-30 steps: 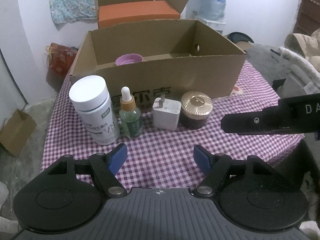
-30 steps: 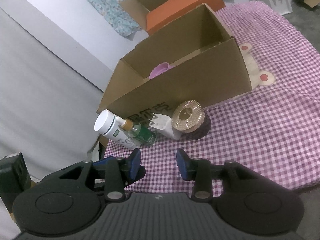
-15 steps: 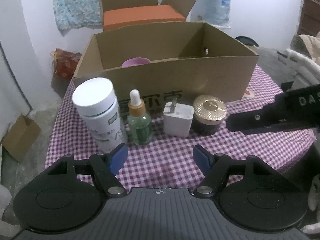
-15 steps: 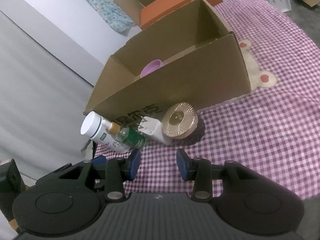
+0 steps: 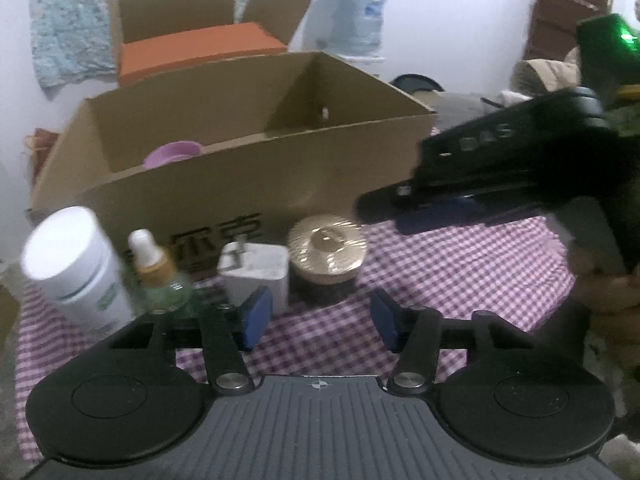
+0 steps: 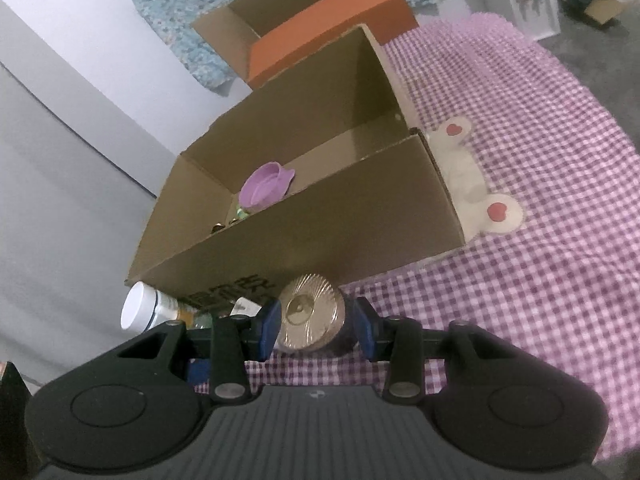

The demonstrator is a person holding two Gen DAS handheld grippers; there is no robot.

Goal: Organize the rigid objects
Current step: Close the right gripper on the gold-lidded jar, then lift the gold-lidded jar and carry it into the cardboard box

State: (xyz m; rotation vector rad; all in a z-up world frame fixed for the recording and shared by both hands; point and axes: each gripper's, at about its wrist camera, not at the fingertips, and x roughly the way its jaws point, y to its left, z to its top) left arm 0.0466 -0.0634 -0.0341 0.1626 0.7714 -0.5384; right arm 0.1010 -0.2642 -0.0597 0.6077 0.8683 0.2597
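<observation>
Four items stand in a row in front of the cardboard box: a white bottle, a green dropper bottle, a white charger and a gold-lidded jar. My left gripper hovers low before the charger and jar; its jaws are closing with only tablecloth between them. In the right wrist view my right gripper straddles the gold-lidded jar, the pads close beside it with small gaps showing. A purple cup lies inside the box.
A purple checked cloth covers the table, with a bear patch right of the box. Behind stands a second open carton holding an orange block, and a water jug. A person's hand grips the right tool.
The right gripper has come forward and down until the gold-lidded jar sits between its pads. The left gripper has moved closer to the row, and its jaws have narrowed.
</observation>
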